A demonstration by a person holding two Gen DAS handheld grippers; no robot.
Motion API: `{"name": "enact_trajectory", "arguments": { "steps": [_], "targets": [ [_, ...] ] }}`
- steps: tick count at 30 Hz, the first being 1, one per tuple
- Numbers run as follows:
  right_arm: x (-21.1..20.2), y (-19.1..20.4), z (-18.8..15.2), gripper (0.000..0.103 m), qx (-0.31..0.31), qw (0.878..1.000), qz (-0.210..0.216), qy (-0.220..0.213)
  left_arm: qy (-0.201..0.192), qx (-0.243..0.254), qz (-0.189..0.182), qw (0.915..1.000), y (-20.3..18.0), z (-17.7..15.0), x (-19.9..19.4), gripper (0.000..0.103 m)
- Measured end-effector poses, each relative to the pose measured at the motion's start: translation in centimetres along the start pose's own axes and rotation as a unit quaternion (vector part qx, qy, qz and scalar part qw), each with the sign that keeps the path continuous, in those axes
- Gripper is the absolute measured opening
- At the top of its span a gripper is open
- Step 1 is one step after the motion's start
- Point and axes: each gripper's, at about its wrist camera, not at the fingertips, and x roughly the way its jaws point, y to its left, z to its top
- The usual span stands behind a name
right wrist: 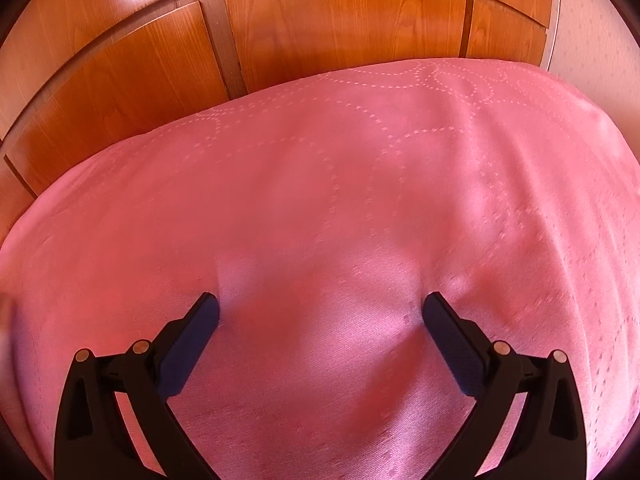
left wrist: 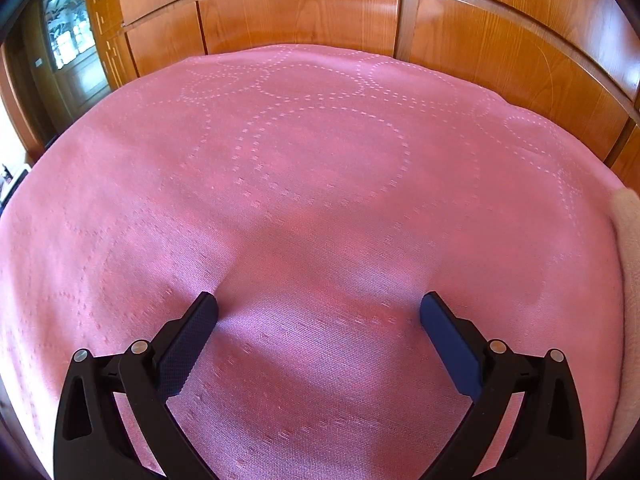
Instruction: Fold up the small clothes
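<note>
Clothes-wise, only one candidate shows up rn: a pale fuzzy garment [left wrist: 628,240] peeking in at the far right edge of the left wrist view, lying on the pink bedspread [left wrist: 320,160]. Can't tell what kind of item it is, too little of it in frame, and the right wrist view doesn't really show it. Left claw [left wrist: 319,308] is spread wide w/ nothing between the fingers, tips close over the spread, maybe touching, hard to say. Right claw [right wrist: 321,308] same deal, wide open and empty, hovering low over bare pink fabric. Wooden wardrobe panels [left wrist: 300,12] sit behind the bed, nothing else on top afaict. So imo folding hasn't begun, the step in hand is just getting hold of the piece. To do it well I'd swing the left claw over toward that fuzzy edge, come in low and flat, pinch only the garment layer and not the bedspread under it. Grab a corner or hem, not the middle, so it can be pulled out flat in the open area before any fold. Fuzzy stuff prob slips, so a firm pinch.
</note>
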Motion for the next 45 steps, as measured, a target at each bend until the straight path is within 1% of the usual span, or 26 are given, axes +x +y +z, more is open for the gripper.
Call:
{"name": "enact_trajectory", "arguments": {
  "steps": [36,45],
  "targets": [
    [0.04,0.01,0.18,0.101,0.001,1.000,0.000,0.003,0.000,0.000,0.001,1.0000,-0.09,-0.05,-0.09,0.100],
    [-0.03,-0.07,0.17,0.101,0.000,1.000,-0.002,0.003,0.000,-0.003,-0.004,1.0000,0.10,-0.07,-0.07,0.100]
  ]
}}
